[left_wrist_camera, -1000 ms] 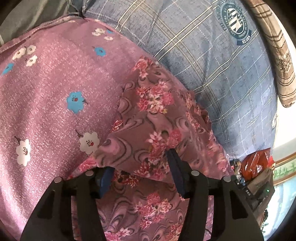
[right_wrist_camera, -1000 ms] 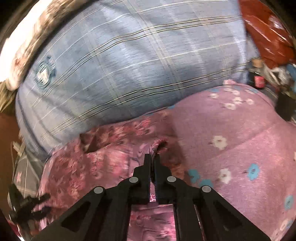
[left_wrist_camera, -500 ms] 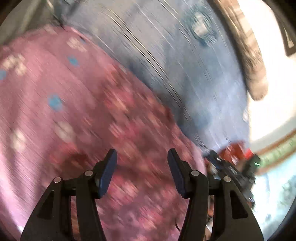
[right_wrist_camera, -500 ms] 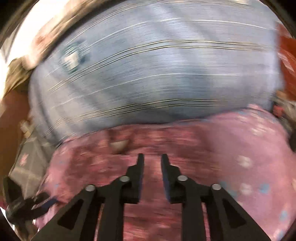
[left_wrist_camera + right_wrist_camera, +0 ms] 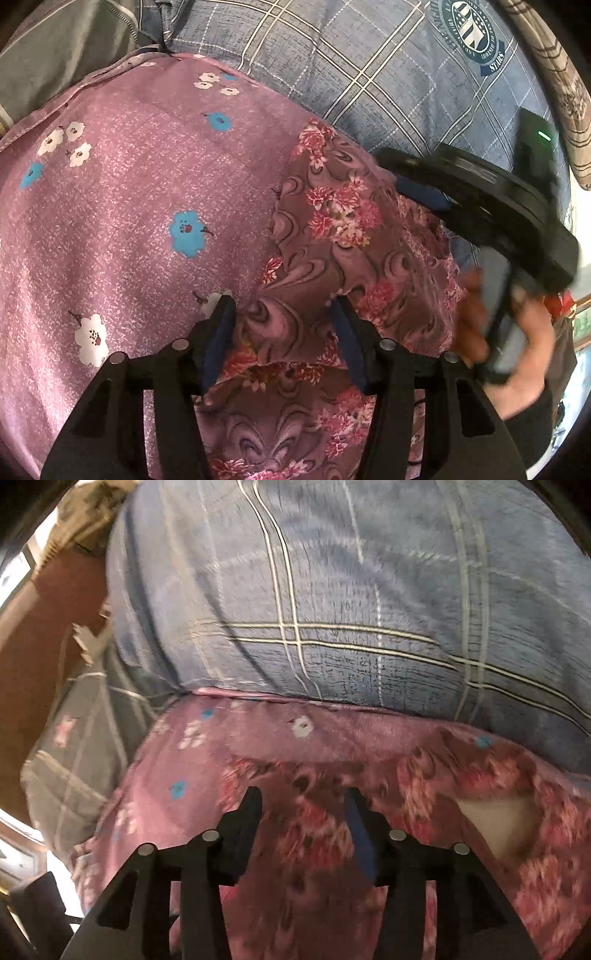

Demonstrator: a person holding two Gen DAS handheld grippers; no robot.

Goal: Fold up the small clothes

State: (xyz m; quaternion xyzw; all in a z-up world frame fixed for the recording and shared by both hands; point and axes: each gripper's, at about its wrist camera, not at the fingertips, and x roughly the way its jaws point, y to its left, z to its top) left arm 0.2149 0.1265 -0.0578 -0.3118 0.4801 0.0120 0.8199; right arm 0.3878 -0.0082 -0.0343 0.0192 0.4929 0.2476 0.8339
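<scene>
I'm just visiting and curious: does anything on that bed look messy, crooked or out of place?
Only the rose-patterned garment: it lies rumpled and slanted across the pink flowered sheet, one edge bunched. Nothing looks spilled or torn, though the right wrist view is blurred.

Daylight enters from window edge at right of left wrist view, blown out to white. Floral garment (image 5: 332, 229) sharp, evenly lit; right gripper (image 5: 421, 192) and hand (image 5: 517, 339) smeared by motion. Right wrist view dimmer, warmer, blurred throughout; plaid bedcover (image 5: 332, 590) soft. Heavy fisheye bending, dark vignette at corners of both views.
</scene>
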